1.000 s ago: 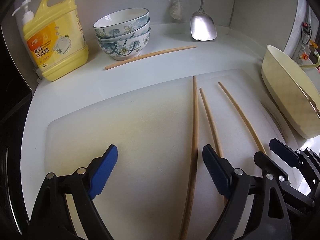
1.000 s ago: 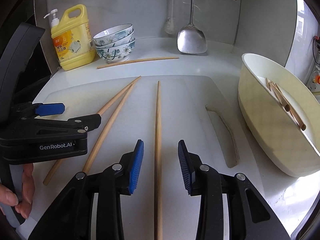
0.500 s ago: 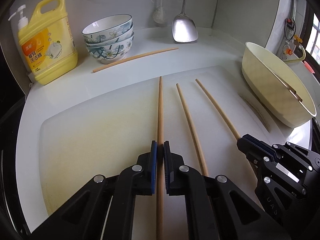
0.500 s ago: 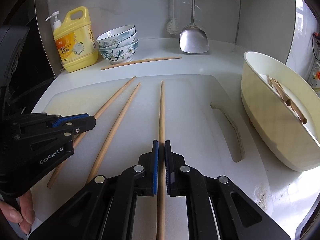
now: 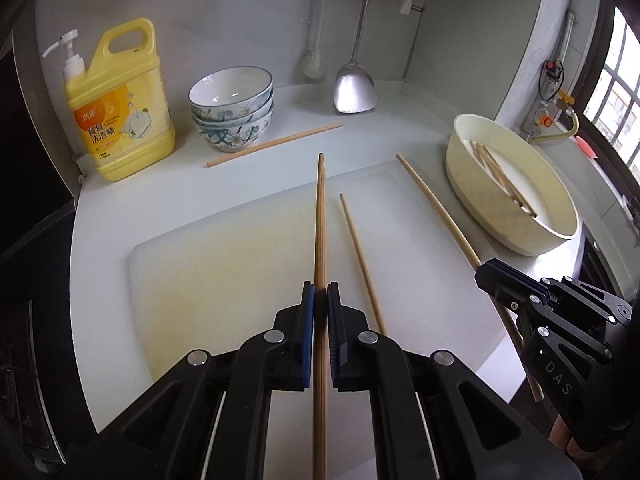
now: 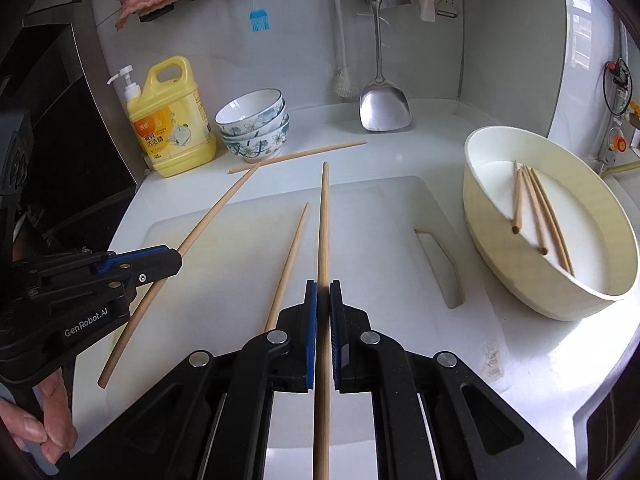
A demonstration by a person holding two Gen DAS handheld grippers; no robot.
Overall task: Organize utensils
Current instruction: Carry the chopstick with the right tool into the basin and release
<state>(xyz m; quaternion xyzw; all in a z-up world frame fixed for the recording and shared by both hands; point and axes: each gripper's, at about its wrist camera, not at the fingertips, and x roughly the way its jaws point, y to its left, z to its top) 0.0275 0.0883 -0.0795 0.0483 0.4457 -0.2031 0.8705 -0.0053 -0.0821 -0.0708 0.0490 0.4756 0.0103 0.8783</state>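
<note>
Chopsticks are the job, and I have one in each tool: my left gripper (image 5: 320, 304) is clenched on a chopstick (image 5: 320, 220) that runs straight out ahead between the blue pads (image 5: 307, 320), and my right gripper (image 6: 323, 292) is clamped the same way on another chopstick (image 6: 323, 232). Both sticks look lifted clear of the cutting board (image 6: 380, 240), though I judge that from how they float over it, not from a visible gap. Taking the board as my landmark: one loose stick (image 6: 288, 264) lies on it between my two held ones, a fourth (image 6: 298, 156) rests off its far edge in front of the stacked bowls (image 6: 256, 124), and the cream tub (image 6: 500, 280) sits just off its right side with several chopsticks (image 6: 536, 216) already lying inside. The soap bottle (image 6: 172, 120) stands beyond the board's far left corner, and a steel spatula (image 6: 384, 108) hangs against the wall behind it. I read this as the carry step: both picks made, neither stick delivered. Next I need to swing the right stick over the tub's rim, line it up with those already inside, and open only once it is low, then follow with the left. Held near one end, these long sticks may pivot in the pads, so I should move gently and keep the two tools from crossing.
</note>
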